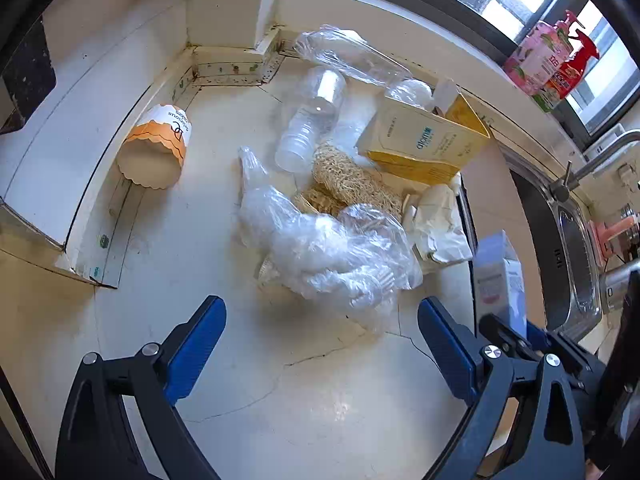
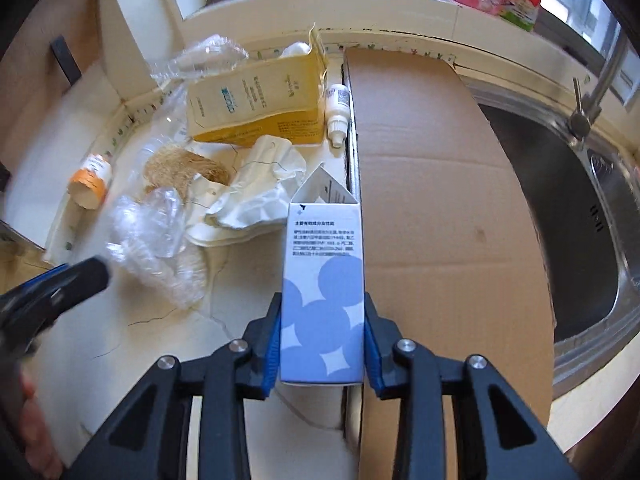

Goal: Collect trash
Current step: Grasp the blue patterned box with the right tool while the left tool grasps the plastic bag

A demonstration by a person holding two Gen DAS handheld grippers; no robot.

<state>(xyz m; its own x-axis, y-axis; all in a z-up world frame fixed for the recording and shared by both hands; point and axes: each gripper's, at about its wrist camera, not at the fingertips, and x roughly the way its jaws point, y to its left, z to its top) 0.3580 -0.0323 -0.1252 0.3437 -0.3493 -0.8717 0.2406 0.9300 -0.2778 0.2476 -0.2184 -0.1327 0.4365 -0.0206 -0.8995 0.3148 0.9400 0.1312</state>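
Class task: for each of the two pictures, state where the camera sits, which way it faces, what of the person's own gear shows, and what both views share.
Left wrist view: sits on the open left hand-held gripper, facing down over the cream countertop at the crumpled clear plastic bag; its blue-padded fingers show.
Right wrist view: sits on the right hand-held gripper, facing the flat brown cardboard sheet and steel sink; its fingers clamp a white-and-blue carton.
Shared: the bag, the yellow open cardboard box, and that carton.

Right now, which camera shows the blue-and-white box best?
The right wrist view: the blue-and-white box sits centred, clamped in the right gripper, print and open top visible. The left wrist view catches it only blurred at the right.
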